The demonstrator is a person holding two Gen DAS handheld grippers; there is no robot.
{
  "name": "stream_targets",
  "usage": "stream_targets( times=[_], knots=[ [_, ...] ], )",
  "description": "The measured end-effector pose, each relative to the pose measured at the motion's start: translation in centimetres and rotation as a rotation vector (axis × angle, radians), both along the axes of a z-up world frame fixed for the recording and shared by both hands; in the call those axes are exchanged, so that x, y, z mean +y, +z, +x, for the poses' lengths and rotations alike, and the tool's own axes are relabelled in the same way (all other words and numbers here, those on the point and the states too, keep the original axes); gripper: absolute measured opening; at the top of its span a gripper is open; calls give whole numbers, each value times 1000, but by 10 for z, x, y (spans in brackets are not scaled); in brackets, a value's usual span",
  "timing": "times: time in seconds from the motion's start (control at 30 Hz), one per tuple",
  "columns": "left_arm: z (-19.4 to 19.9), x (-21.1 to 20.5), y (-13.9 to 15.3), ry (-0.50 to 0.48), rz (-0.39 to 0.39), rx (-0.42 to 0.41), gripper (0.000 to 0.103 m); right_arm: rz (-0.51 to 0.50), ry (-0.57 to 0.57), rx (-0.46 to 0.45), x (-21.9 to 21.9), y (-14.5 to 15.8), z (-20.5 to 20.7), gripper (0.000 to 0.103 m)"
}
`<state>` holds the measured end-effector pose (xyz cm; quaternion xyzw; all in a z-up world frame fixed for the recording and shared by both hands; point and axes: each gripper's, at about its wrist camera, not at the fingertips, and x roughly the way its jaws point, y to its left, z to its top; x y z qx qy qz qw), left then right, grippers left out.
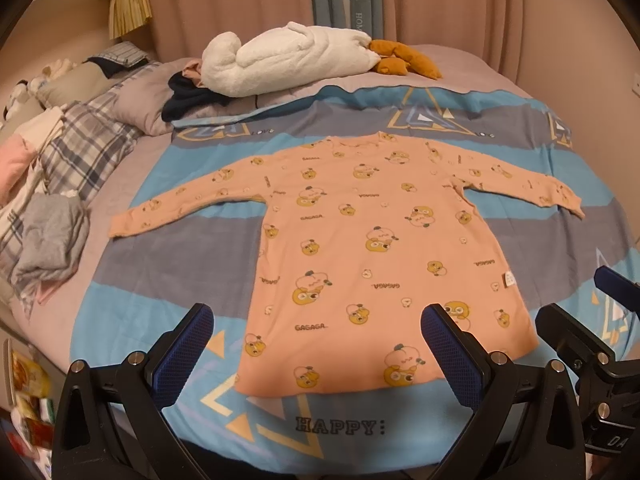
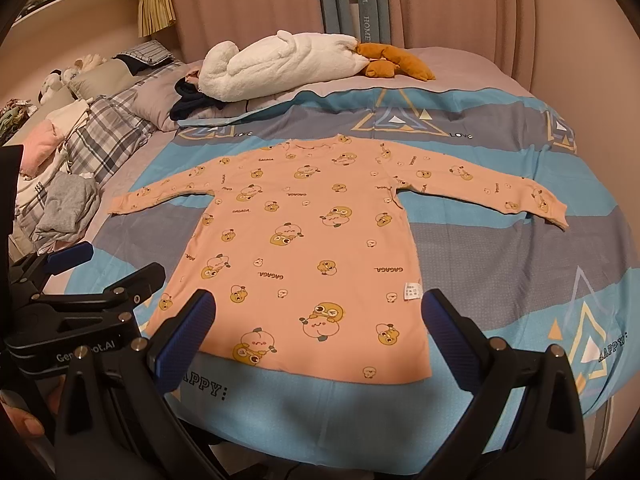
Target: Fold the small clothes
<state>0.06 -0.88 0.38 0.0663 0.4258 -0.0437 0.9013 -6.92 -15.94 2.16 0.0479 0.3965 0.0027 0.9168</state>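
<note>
A small pink long-sleeved shirt (image 1: 360, 240) with yellow cartoon prints lies flat on the bed, both sleeves spread out, hem toward me. It also shows in the right wrist view (image 2: 304, 248). My left gripper (image 1: 316, 340) is open and empty, hovering above the hem's left part. My right gripper (image 2: 316, 328) is open and empty above the hem's right part. The right gripper also appears at the right edge of the left wrist view (image 1: 580, 320); the left gripper appears at the left of the right wrist view (image 2: 100, 272).
The shirt rests on a blue and grey quilt (image 1: 180, 264). A white plush toy (image 1: 280, 60) lies at the far side. Plaid pillows (image 1: 80, 144) and a heap of grey clothes (image 1: 52, 240) lie at the left. Curtains (image 1: 240, 0) hang behind.
</note>
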Motion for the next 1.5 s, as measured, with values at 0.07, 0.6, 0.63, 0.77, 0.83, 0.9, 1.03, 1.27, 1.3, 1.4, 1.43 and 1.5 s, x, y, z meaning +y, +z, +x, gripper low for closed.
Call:
stream_targets(
  times=[0.07, 0.6, 0.63, 0.77, 0.83, 0.9, 1.03, 1.27, 1.3, 1.4, 1.43, 1.5],
  knots=[
    [0, 0, 0, 0, -1, 1, 102, -2, 0, 0, 2, 1, 0, 103],
    [-1, -2, -1, -2, -7, 7, 102, -5, -6, 5, 4, -3, -1, 103],
    [-1, -3, -1, -1, -7, 8, 102, -3, -7, 5, 4, -3, -2, 103],
    [-1, -2, -1, -2, -8, 6, 102, -2, -8, 4, 4, -4, -2, 103],
    [-1, -3, -1, -4, -8, 7, 102, 0, -7, 5, 3, -4, -2, 103],
    [-2, -2, -2, -2, -9, 6, 102, -2, -7, 5, 4, -4, -2, 103],
    [-2, -3, -2, -2, -9, 7, 102, -3, -13, 3, -1, -4, -1, 103],
    [-2, -2, -2, -2, -9, 7, 102, -1, -16, 3, -2, -5, -2, 103],
    [-2, -2, -2, -3, -9, 7, 102, -2, -16, 3, -2, -5, -2, 103],
    [-2, -3, -2, -3, -9, 8, 102, -1, -16, 4, -2, -4, -1, 103],
    [-2, -2, -2, -3, -9, 9, 102, -1, -16, 4, -2, -4, -1, 103],
    [-1, -1, -2, -3, -9, 8, 102, -1, -16, 4, -2, -4, -1, 103]
  ],
)
